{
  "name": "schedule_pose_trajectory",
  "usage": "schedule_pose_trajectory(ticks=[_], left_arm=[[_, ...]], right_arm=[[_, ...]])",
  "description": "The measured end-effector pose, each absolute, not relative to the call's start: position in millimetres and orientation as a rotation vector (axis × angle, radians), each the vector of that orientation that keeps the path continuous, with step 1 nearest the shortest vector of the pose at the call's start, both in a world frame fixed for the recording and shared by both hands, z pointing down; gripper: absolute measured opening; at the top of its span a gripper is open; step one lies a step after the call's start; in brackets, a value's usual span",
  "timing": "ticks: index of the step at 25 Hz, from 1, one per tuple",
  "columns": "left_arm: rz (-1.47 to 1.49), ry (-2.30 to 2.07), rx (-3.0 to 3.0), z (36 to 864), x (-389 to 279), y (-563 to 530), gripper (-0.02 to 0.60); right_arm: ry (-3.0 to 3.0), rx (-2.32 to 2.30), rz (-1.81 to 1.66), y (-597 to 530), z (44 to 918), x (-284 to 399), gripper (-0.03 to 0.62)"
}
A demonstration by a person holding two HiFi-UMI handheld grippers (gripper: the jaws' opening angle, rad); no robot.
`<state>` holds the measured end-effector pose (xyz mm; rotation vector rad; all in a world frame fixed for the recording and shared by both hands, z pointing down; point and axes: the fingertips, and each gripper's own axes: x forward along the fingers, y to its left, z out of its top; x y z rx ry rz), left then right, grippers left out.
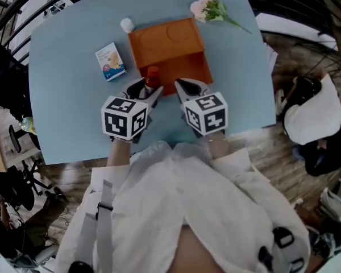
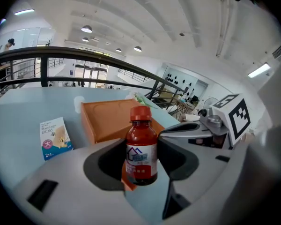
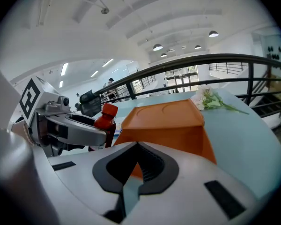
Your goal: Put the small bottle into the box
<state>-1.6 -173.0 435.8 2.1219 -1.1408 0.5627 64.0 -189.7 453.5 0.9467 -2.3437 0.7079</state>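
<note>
Where the left gripper's (image 1: 144,90) jaws clench it, the bottle (image 2: 141,146) stands upright at the near edge of the orange box (image 1: 169,41) on the blue surface (image 1: 68,107). Just beside it, the right gripper's (image 1: 183,86) jaws are pressed together, empty. A packet (image 1: 110,61) lies left of the box.

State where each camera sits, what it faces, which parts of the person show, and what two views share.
Head view: on the head, steeply down at table and orange box; left gripper, right gripper, sleeves show.
Left gripper view: on left gripper, along jaws shut on the small bottle; right gripper shows.
Right gripper view: on right gripper, along shut empty jaws toward the box; left gripper shows.
Both gripper views share bottle, box.
</note>
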Motion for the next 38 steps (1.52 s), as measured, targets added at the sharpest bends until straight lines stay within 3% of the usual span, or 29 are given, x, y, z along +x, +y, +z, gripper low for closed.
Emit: schedule_pose_trajectory(ticks=[29, 38], left_arm=[[0.884, -0.871, 2.196, 482.9, 25.9, -216.2, 0.210], [1.147, -0.761, 2.299, 499.0, 38.5, -226.4, 0.210]], right_arm=[[-2.166, 1.059, 0.690, -219.4, 486.0, 86.3, 0.003], [-2.143, 1.080, 0.725, -219.9, 492.3, 97.2, 0.003]])
